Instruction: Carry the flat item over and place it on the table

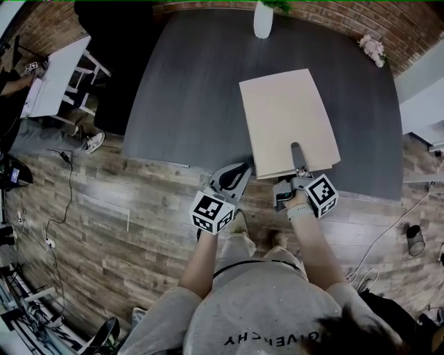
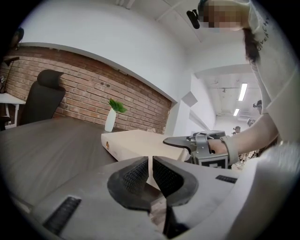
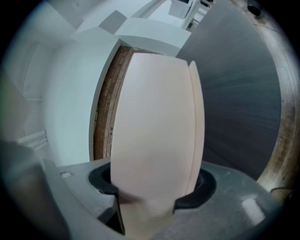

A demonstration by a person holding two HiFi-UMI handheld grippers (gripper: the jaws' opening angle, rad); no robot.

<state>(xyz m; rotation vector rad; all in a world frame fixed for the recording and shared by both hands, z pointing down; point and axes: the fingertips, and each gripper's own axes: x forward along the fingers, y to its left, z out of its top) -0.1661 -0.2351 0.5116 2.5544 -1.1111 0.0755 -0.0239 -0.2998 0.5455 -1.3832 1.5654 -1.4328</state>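
Observation:
A flat beige box point(image 1: 288, 118) lies on the dark grey table point(image 1: 187, 90), its near edge sticking out a little past the table's front edge. My right gripper point(image 1: 297, 156) is shut on that near edge, one jaw lying over the top; in the right gripper view the box point(image 3: 154, 131) fills the gap between the jaws of the right gripper point(image 3: 154, 187). My left gripper point(image 1: 239, 172) hovers by the box's near left corner, shut and empty, only a thin slit between its pads. The left gripper view shows the left gripper point(image 2: 151, 173), the box point(image 2: 136, 140) beyond it and the right gripper point(image 2: 187, 142).
A white vase point(image 1: 263, 19) with a green plant stands at the table's far edge, pink flowers point(image 1: 372, 48) at the far right. A black chair point(image 2: 42, 96) stands left of the table, a white desk point(image 1: 59, 73) beyond it. Brick wall behind; wooden floor underfoot.

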